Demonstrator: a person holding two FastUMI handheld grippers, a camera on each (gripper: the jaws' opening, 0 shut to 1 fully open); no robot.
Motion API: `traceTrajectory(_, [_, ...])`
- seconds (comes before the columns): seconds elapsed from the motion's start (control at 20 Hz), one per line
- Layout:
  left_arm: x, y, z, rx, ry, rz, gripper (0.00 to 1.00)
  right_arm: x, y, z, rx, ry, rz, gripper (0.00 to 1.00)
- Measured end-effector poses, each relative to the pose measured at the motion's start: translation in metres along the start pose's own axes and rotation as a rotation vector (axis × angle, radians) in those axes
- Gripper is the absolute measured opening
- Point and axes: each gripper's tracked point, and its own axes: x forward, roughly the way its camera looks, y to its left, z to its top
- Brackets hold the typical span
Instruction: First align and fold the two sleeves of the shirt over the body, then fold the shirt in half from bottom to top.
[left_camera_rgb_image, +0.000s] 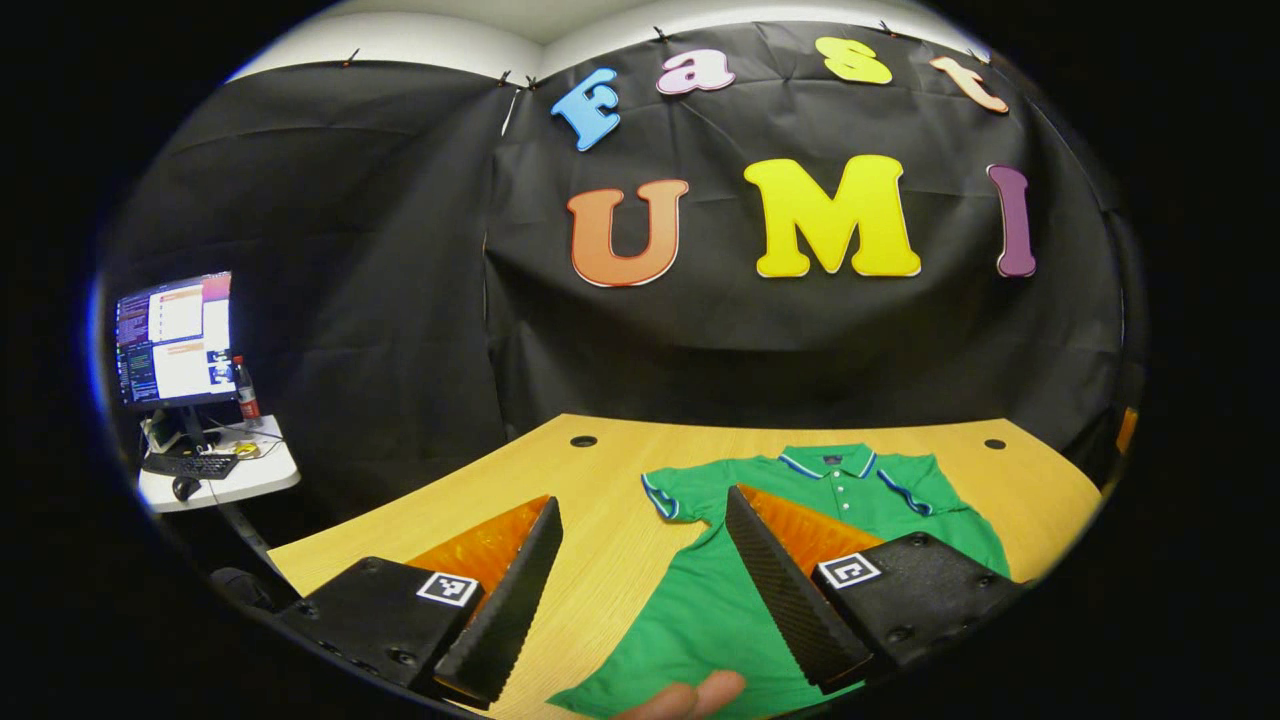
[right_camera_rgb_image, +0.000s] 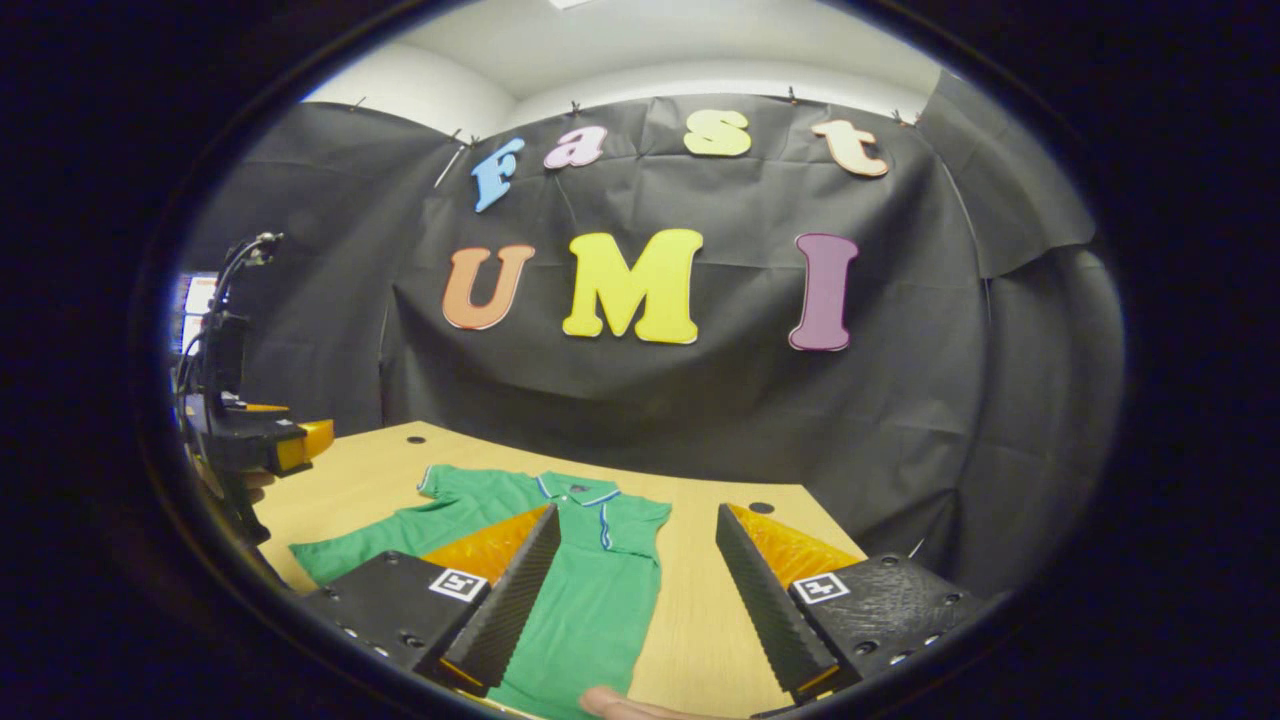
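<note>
A green polo shirt (left_camera_rgb_image: 700, 600) lies flat on the wooden table (left_camera_rgb_image: 600, 470), collar at the far end. Its left sleeve (left_camera_rgb_image: 662, 495) sticks out sideways. The right sleeve (left_camera_rgb_image: 905, 490) looks folded in over the body beside the collar. My left gripper (left_camera_rgb_image: 642, 500) hovers open above the shirt's left side with nothing between its fingers. In the right gripper view, my right gripper (right_camera_rgb_image: 637, 512) stands open over the shirt (right_camera_rgb_image: 600, 600) and its right edge. The left gripper (right_camera_rgb_image: 290, 445) shows at the far left there. A fingertip (left_camera_rgb_image: 690, 695) rests near the hem.
A white side table (left_camera_rgb_image: 250, 480) with a monitor (left_camera_rgb_image: 175, 340), keyboard and bottle stands off to the left, below the table's level. Two cable holes (left_camera_rgb_image: 583, 441) (left_camera_rgb_image: 994, 443) sit near the far edge. Bare wood (right_camera_rgb_image: 700, 600) lies right of the shirt.
</note>
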Motion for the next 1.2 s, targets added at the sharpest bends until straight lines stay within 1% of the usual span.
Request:
traceTrajectory(0.1, [0.022, -0.005, 0.013, 0.004, 0.013, -0.003, 1.0, -0.001, -0.002, 0.001, 0.015, -0.001, 0.001, 0.95])
traceTrajectory(0.2, [0.052, -0.013, 0.028, -0.006, 0.024, -0.021, 1.0, -0.002, 0.0, 0.002, 0.036, -0.004, 0.025, 0.95])
traceTrajectory(0.3, [0.089, -0.018, 0.033, -0.027, 0.048, -0.031, 1.0, -0.006, 0.001, 0.006, 0.054, -0.011, 0.049, 0.96])
traceTrajectory(0.4, [0.132, -0.018, 0.031, -0.032, 0.063, -0.027, 1.0, -0.005, -0.003, 0.009, 0.058, -0.023, 0.05, 0.95])
traceTrajectory(0.55, [0.197, -0.015, 0.002, -0.036, 0.112, -0.022, 1.0, 0.0, -0.009, 0.005, 0.074, -0.016, 0.044, 0.96])
traceTrajectory(0.65, [0.232, -0.012, -0.024, -0.035, 0.146, -0.026, 1.0, 0.002, -0.011, 0.007, 0.083, -0.021, 0.037, 0.95])
traceTrajectory(0.7, [0.246, -0.012, -0.042, -0.034, 0.174, -0.04, 1.0, 0.005, -0.011, 0.004, 0.078, -0.023, 0.034, 0.94])
traceTrajectory(0.8, [0.264, -0.012, -0.074, -0.04, 0.234, -0.044, 1.0, 0.011, -0.013, -0.004, 0.067, -0.01, 0.021, 0.94])
traceTrajectory(0.9, [0.274, -0.013, -0.102, -0.067, 0.303, -0.053, 1.0, 0.016, -0.016, -0.01, 0.059, 0.008, 0.008, 0.95])
traceTrajectory(1.05, [0.289, -0.01, -0.124, -0.069, 0.364, -0.062, 1.0, 0.025, -0.016, -0.019, 0.055, 0.029, -0.003, 0.96])
traceTrajectory(1.1, [0.293, -0.01, -0.131, -0.077, 0.387, -0.061, 0.98, 0.028, -0.016, -0.023, 0.053, 0.039, -0.005, 0.95])
traceTrajectory(1.15, [0.295, -0.011, -0.137, -0.103, 0.426, -0.052, 0.89, 0.031, -0.015, -0.027, 0.049, 0.048, -0.005, 0.95])
traceTrajectory(1.2, [0.298, -0.011, -0.146, -0.144, 0.47, -0.044, 0.84, 0.034, -0.013, -0.031, 0.042, 0.057, -0.006, 0.96])
